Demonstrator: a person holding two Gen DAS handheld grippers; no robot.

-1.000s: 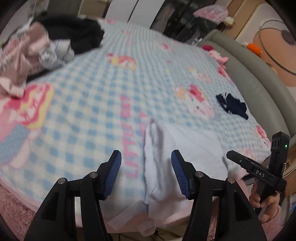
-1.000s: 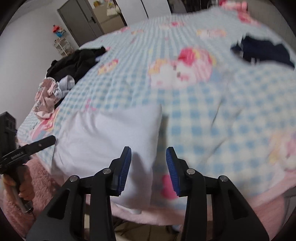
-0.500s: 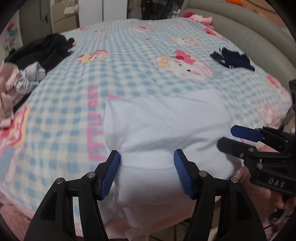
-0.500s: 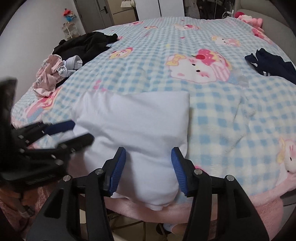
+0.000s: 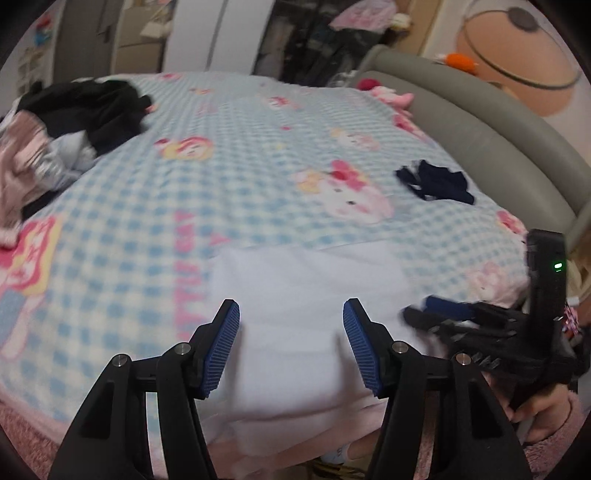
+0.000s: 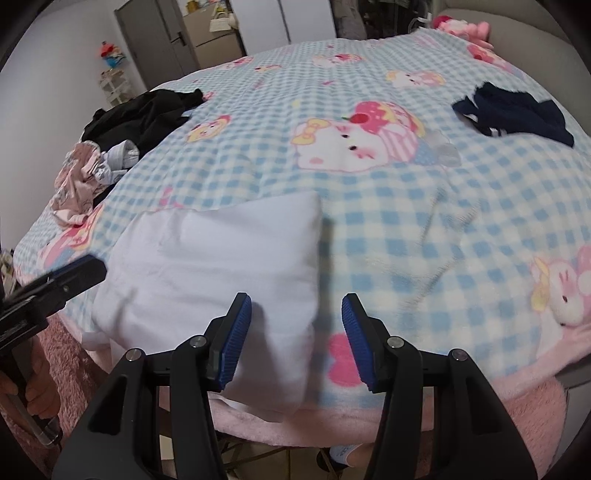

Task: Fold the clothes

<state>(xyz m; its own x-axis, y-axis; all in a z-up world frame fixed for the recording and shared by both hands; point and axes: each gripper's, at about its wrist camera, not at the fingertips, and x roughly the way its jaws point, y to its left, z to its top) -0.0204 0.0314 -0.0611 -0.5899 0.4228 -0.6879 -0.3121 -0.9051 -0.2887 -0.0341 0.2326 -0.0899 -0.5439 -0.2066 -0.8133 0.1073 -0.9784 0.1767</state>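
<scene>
White folded garment (image 5: 295,295) lies at the near edge of the checked cartoon blanket (image 6: 406,221), its lower hem blurred and hanging out of sight. Left gripper (image 5: 291,347), jaws just narrowed slightly, and right gripper (image 6: 295,339), jaws just widened, hover agape over it, gripping nothing. Dark clothes pile (image 6: 140,114) on the blanket's far left.

- Bed (image 6: 424,229) with blue-checked cartoon blanket fills the room.
- Grey padded headboard (image 5: 491,147) at right.
- Grey door (image 6: 155,40) and white wardrobe (image 6: 280,18) at far wall.
</scene>
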